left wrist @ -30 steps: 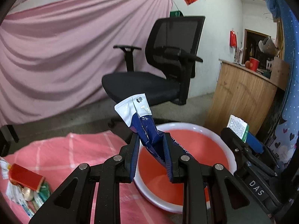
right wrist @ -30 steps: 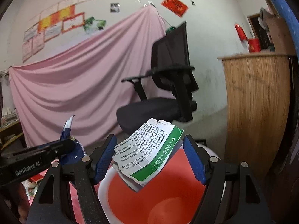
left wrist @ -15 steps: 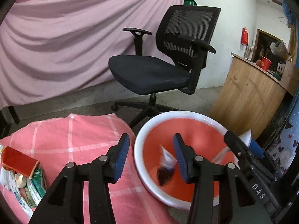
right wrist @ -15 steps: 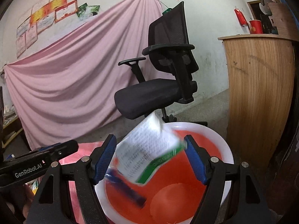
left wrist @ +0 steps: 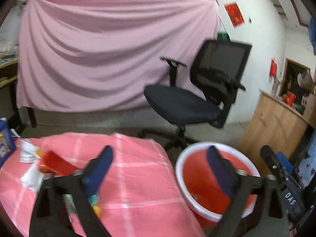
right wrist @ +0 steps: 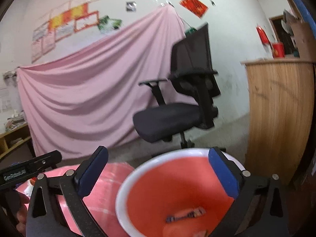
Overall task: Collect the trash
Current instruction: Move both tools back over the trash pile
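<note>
A red basin with a white rim (left wrist: pixel 178 169) stands beside the pink checked table (left wrist: pixel 138 177); it also shows in the right wrist view (right wrist: pixel 120 193). A dark blue wrapper (right wrist: pixel 184 216) lies on the basin's bottom. My left gripper (left wrist: pixel 158 169) is open and empty, over the table edge and the basin. My right gripper (right wrist: pixel 157 173) is open and empty above the basin. More trash lies at the table's left: a red packet (left wrist: pixel 54 163) and white wrappers (left wrist: pixel 25 153).
A black office chair (left wrist: pixel 197 98) stands behind the basin, before a pink drape (left wrist: pixel 98 59). A wooden counter (left wrist: pixel 274 126) is at the right. A blue box (left wrist: pixel 5 140) sits at the table's left edge.
Both grippers opened and dropped their trash into the basin: the blue wrapper from the left, the white-and-green paper from the right. The left gripper then swung left toward the table.
</note>
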A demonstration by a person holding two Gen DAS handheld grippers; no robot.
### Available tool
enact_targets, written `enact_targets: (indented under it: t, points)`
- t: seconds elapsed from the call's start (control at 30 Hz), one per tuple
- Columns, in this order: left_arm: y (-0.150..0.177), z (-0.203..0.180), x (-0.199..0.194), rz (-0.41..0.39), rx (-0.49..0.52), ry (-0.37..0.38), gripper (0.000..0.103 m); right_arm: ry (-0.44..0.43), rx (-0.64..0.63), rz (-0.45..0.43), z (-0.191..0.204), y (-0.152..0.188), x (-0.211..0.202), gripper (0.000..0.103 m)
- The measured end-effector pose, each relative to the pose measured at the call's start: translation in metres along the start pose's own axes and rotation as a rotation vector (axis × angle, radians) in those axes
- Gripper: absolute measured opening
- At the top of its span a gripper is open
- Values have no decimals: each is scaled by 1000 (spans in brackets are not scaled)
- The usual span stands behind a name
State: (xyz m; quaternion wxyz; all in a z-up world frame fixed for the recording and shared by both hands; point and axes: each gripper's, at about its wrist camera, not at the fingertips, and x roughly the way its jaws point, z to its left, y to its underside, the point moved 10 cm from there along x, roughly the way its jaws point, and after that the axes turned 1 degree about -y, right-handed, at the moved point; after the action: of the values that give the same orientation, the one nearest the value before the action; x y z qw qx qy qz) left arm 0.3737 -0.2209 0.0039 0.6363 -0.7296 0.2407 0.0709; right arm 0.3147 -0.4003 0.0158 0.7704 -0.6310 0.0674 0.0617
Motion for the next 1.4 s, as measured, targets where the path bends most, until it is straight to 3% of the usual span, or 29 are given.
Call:
enact_targets:
  t: [0.1,0.37,0.53,0.77,0.9,1.0,1.33,1.4]
  points:
    - [-8,22,-29,-98,-4,-34,101,-45,-22,-58,21,-10,-8,103]
    - [-9,78,-88,-222,12,-177,101,-206,-82,-161,88,-25,-29,103]
    - [-2,115,-115,-256,2,-254,101,-276,-136,-197,128,-24,-35,103]
    - [18,159,-137,-248,-4,-328,101,-336,-222,-171,171,-11,-30,103]
    - [32,177,-132,-182,-7,-343,101,-348,-257,-107,186,5,-21,103]
    - [46,187,-119,-89,-13,-348,101,-343,-271,-31,189,18,-9,103]
    - [84,197,-72,182,-56,-303,99,-338,-317,317,189,77,30,103]
    - [88,194,-64,223,-57,-273,83,-337,-323,381,189,89,34,103]
